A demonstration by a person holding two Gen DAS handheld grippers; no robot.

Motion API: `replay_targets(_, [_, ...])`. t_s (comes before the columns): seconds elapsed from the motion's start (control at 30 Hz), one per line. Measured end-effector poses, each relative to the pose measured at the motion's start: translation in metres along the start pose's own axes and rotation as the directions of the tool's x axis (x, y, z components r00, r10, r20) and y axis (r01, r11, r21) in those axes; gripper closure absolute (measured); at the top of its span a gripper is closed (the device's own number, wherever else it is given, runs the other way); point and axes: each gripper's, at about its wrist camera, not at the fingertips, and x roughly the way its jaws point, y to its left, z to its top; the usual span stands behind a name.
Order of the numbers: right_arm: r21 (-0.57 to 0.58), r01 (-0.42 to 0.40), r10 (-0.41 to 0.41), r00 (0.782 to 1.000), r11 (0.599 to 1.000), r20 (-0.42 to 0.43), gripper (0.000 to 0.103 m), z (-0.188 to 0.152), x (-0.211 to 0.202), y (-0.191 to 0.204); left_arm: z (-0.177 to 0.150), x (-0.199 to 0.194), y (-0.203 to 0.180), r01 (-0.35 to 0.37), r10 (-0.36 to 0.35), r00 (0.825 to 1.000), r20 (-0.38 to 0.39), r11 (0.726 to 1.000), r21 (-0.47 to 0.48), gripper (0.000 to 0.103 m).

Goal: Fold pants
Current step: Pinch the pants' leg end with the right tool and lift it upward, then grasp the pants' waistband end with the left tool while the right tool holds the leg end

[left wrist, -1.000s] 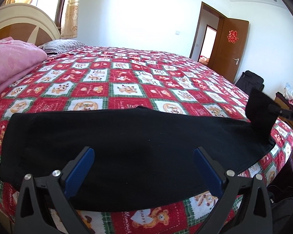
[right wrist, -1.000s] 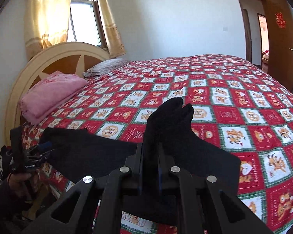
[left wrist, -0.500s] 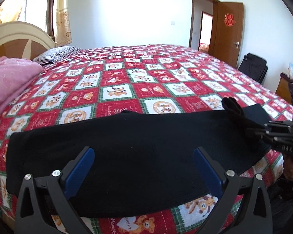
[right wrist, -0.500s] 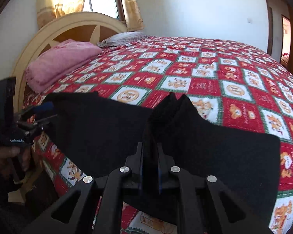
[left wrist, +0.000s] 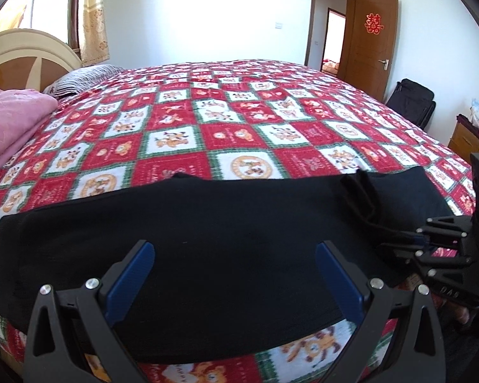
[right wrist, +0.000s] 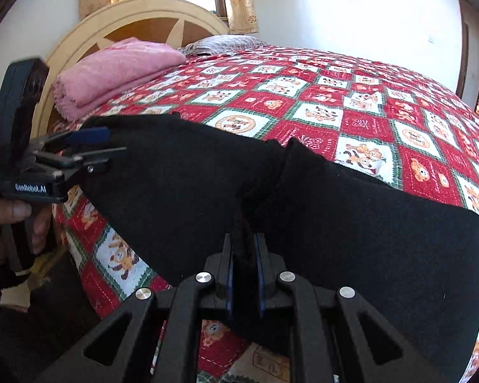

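Black pants (left wrist: 207, 242) lie stretched along the near edge of the bed; they also show in the right wrist view (right wrist: 351, 223). My left gripper (left wrist: 233, 261) is open and empty, its blue pads spread just above the cloth near the middle of the pants. It also shows at the left of the right wrist view (right wrist: 95, 145), open. My right gripper (right wrist: 244, 249) is shut on a pinched ridge of the pants near their right end, low over the bed. It shows at the right of the left wrist view (left wrist: 408, 239).
The bed has a red, white and green checked cover (left wrist: 239, 121). A folded pink blanket (right wrist: 118, 67) and a striped pillow (left wrist: 83, 78) lie by the headboard (right wrist: 137, 22). A black bag (left wrist: 412, 102) stands by the open brown door (left wrist: 370, 41).
My right gripper has moved leftward and down with the pants end, laying it over the rest of the pants. My left gripper has stayed open over the cloth.
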Motion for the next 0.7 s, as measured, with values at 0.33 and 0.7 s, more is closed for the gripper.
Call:
replay_targets(0.33, [0.008, -0.027, 0.027, 1.000, 1.000, -0.002, 0.083, 0.000, 0.001, -0.003, 0.012, -0.002, -0.016, 0.090, -0.089, 0.996, 0.021, 0.996, -0.028, 0.000])
replay_targets(0.7, [0.047, 0.003, -0.006, 0.998, 0.999, 0.066, 0.049, -0.002, -0.079, -0.035, 0.027, 0.019, -0.067, 0.288, -0.288, 0.958, -0.009, 0.958, -0.010, 0.013])
